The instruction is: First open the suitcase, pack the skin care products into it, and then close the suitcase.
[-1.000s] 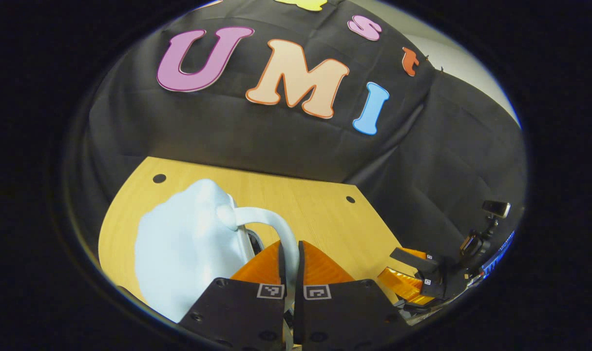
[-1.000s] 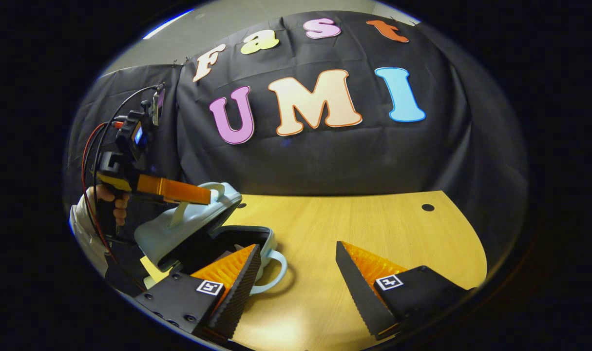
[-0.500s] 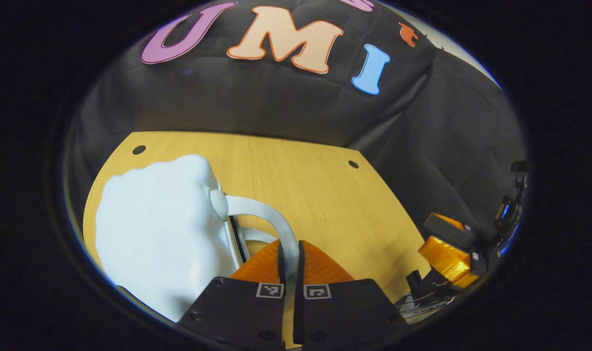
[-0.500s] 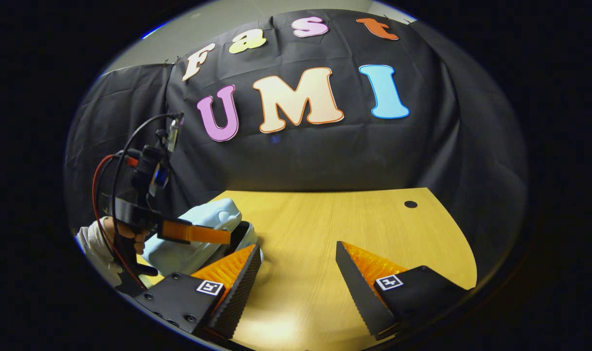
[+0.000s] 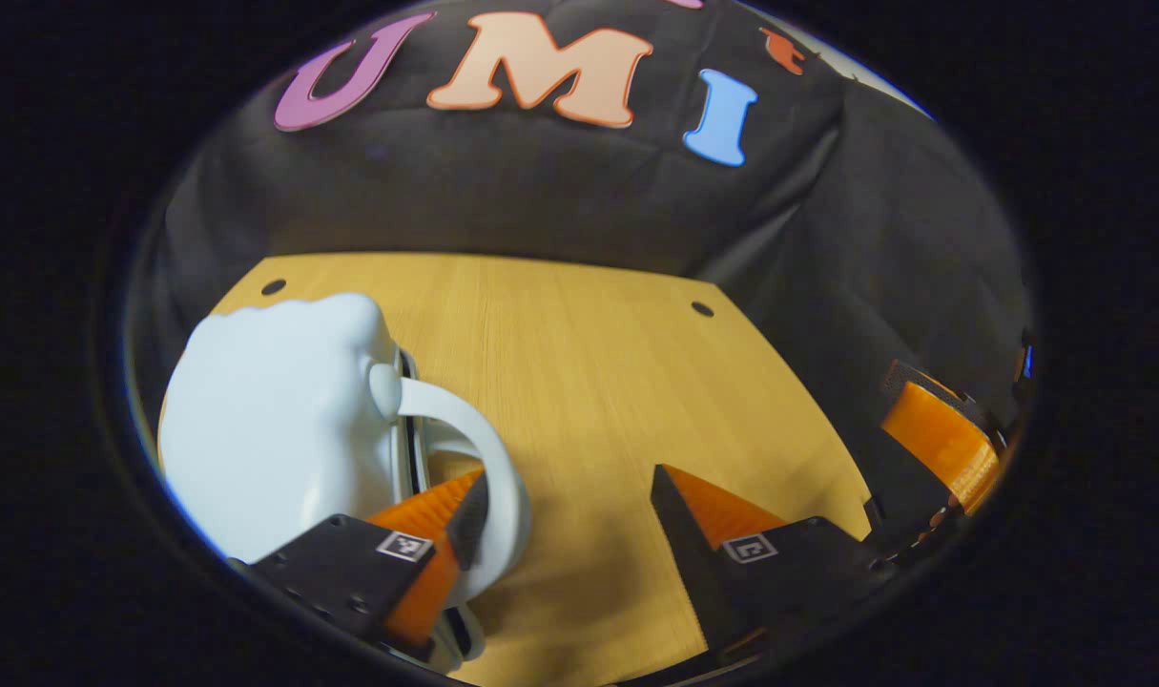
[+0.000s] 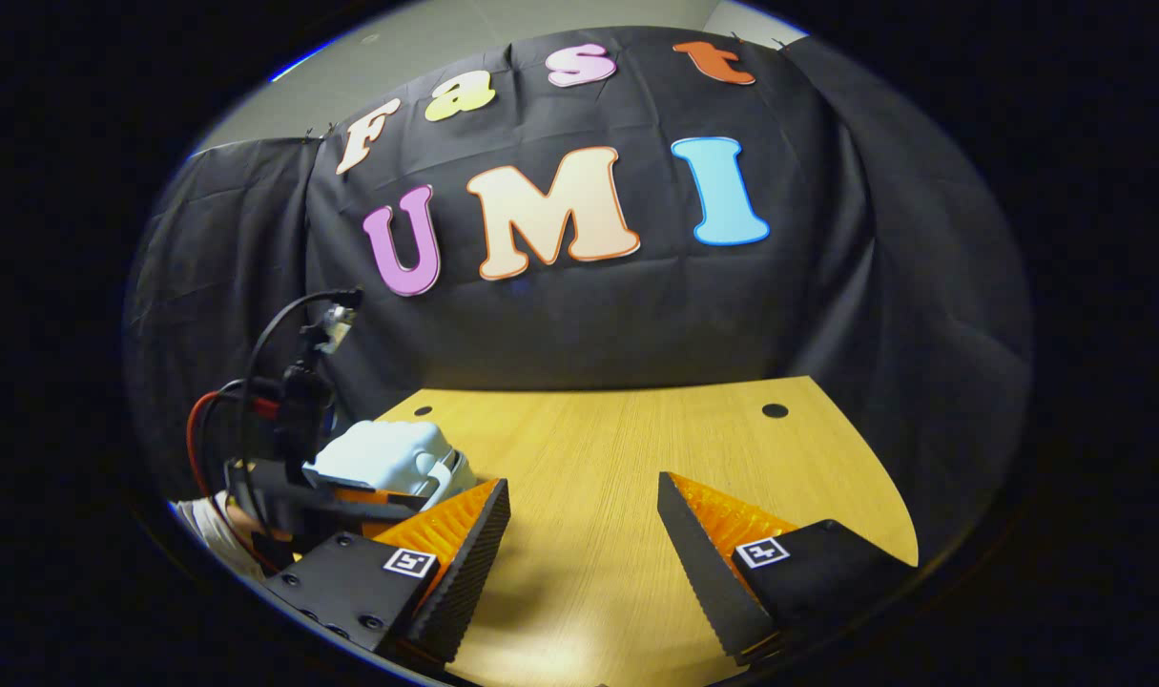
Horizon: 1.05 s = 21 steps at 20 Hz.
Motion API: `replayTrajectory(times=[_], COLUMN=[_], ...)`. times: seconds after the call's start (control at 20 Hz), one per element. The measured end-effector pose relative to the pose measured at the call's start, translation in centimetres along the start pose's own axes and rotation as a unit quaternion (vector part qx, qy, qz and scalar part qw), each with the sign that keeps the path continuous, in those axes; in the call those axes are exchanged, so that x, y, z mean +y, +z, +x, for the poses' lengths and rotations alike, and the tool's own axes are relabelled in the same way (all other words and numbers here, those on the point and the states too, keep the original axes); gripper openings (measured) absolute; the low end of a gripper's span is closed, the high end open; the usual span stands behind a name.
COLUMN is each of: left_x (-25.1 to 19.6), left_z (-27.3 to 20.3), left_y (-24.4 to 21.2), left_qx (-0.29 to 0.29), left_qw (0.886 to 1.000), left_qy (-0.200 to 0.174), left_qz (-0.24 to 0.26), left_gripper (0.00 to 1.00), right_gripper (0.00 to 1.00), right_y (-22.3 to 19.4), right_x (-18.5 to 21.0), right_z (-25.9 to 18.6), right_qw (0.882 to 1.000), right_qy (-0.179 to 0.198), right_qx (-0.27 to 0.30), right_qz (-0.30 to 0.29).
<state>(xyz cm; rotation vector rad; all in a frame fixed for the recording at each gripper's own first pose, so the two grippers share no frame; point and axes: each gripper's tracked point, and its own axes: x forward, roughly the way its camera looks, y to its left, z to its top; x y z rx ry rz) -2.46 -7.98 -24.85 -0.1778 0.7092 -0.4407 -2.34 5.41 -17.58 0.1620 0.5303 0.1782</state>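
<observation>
Left tool (image 5: 565, 501): fingers spread wide, pinching nothing. Its left finger (image 5: 445, 520) sits in the loop of the suitcase handle (image 5: 488, 458); whether it touches, I cannot tell. Right finger stands apart over bare counter (image 5: 579, 353).

Suitcase (image 5: 274, 420): pale blue, lid down, lying on the counter's left side, just beside the left tool.

Right tool (image 6: 584, 534): fingers spread, nothing between them, over bare counter. In the right gripper view the suitcase lies at far left, with the left tool in front of it.
</observation>
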Motion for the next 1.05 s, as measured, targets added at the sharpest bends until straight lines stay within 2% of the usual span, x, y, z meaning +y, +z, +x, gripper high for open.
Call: replayTrajectory(times=[0.05, 0.1, 0.15, 0.25, 0.35, 0.5, 0.65, 0.75, 0.8, 0.85, 1.05], left_x=[0.0, -0.5, -1.5, -1.3, -1.0, -0.6, 0.5, 0.3, 1.0, 1.2, 2.1], left_z=[-0.8, -1.5, -2.4, -4.0, -6.2, -10.5, -13.6, -14.9, -15.8, -16.3, -17.4], left_y=[0.9, 1.7, 2.4, 4.1, 7.0, 13.6, 16.9, 19.1, 19.0, 19.2, 20.4], left_qx=[-0.031, -0.054, -0.065, -0.098, -0.157, -0.243, -0.277, -0.291, -0.299, -0.302, -0.315], left_qw=[0.999, 0.999, 0.998, 0.995, 0.987, 0.968, 0.957, 0.952, 0.949, 0.947, 0.94], left_qy=[0.01, 0.005, -0.015, -0.005, 0.014, 0.033, 0.049, 0.055, 0.059, 0.063, 0.072], left_qz=[0.0, 0.0, 0.001, 0.02, 0.034, 0.061, 0.071, 0.074, 0.081, 0.086, 0.105], left_gripper=[1.0, 0.96, 0.96, 0.97, 0.96, 0.95, 0.93, 0.95, 0.95, 0.95, 0.95], right_gripper=[0.98, 0.98, 0.98, 0.98, 0.98, 0.98, 0.98, 0.98, 0.94, 0.97, 0.97], right_y=[0.9, 1.9, 2.9, 4.5, 6.6, 9.7, 13.6, 15.7, 16.7, 17.3, 17.8], right_x=[-0.1, 0.1, 0.2, 0.6, 1.1, 1.7, 3.6, 4.7, 5.2, 5.7, 7.4], right_z=[0.0, 0.0, 0.0, -0.1, -0.5, -1.2, -2.6, -3.4, -4.0, -4.4, -4.6], right_qw=[1.0, 0.999, 0.999, 0.998, 0.995, 0.99, 0.982, 0.975, 0.97, 0.967, 0.965], right_qy=[-0.005, -0.01, -0.014, -0.021, -0.028, -0.048, -0.057, -0.06, -0.062, -0.063, -0.059], right_qx=[-0.015, -0.031, -0.046, -0.067, -0.093, -0.132, -0.179, -0.214, -0.232, -0.244, -0.253], right_qz=[0.0, -0.001, -0.003, -0.004, -0.003, -0.015, -0.019, -0.027, -0.032, -0.036, -0.032])
